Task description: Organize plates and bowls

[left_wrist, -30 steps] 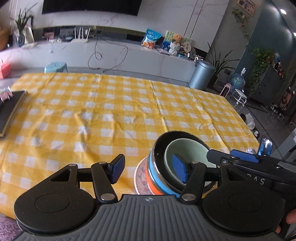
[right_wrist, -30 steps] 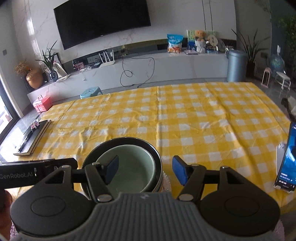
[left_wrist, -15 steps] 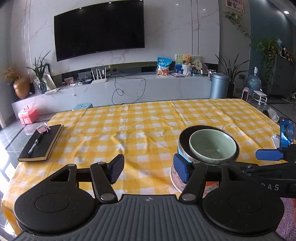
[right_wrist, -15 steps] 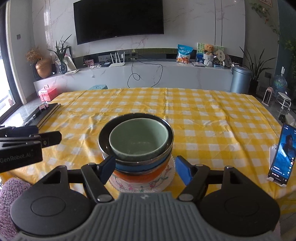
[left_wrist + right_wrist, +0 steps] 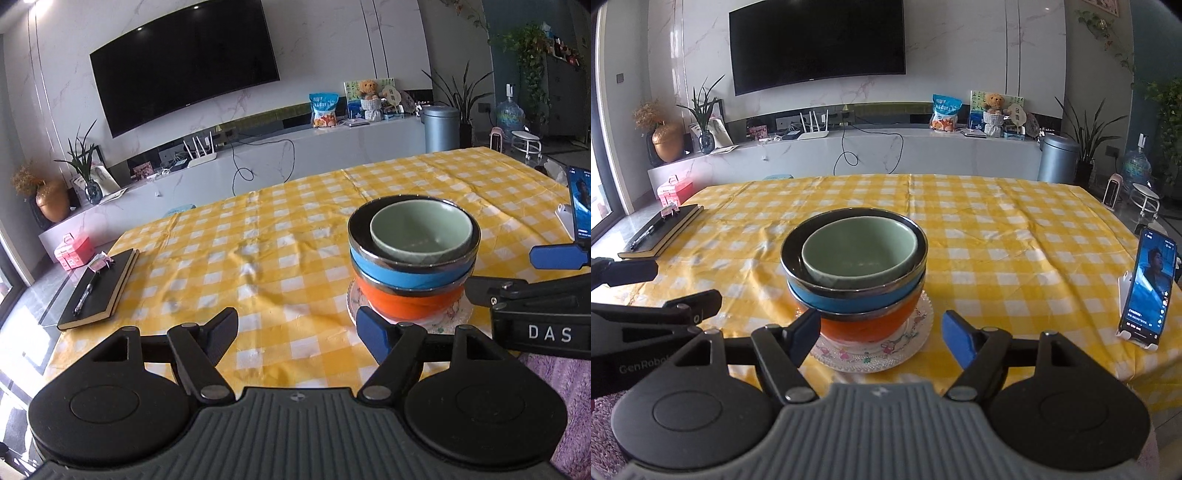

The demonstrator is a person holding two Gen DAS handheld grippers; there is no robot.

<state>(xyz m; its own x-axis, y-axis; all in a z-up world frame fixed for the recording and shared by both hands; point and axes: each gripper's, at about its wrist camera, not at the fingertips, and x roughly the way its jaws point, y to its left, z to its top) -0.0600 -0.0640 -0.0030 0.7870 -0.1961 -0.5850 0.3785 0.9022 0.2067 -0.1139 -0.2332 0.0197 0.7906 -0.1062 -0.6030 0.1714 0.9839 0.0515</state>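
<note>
Left claw (image 5: 297,330): spread wide and empty, held low at the near edge of the worktop; its blue-padded finger is seen just beside the plate's near rim, lower centre of the left wrist view.
Right claw (image 5: 879,334): spread wide and empty; the stack is framed between its two fingers, lower centre of the right wrist view, with no contact visible.
Stack position: centre of the right wrist view, right of centre in the left wrist view, near the front edge of the worktop (image 5: 1015,221) on the yellow checked cloth.
Green bowl (image 5: 860,248): nested on top; judged ceramic, stiff, breakable, glazed and likely slippery.
Blue bowl (image 5: 834,301): second from top, with a dark inside and a metal-looking rim; judged light, hard and smooth.
Orange bowl (image 5: 864,325): lowest bowl, same build, seated on the plate.
Plate (image 5: 916,338): patterned, flat on the cloth under the bowls; judged thin and fragile.
Handling: the stack is judged top-heavy; the nested bowls could slide if tilted.
Hold: a pinch across one bowl's rim wall is judged best, top bowl first; the plate's low edge is judged hard to get under.
Surroundings: a notebook (image 5: 661,230) with a pen at mid left, a phone (image 5: 1148,286) on a stand at right, both well apart from the stack.
</note>
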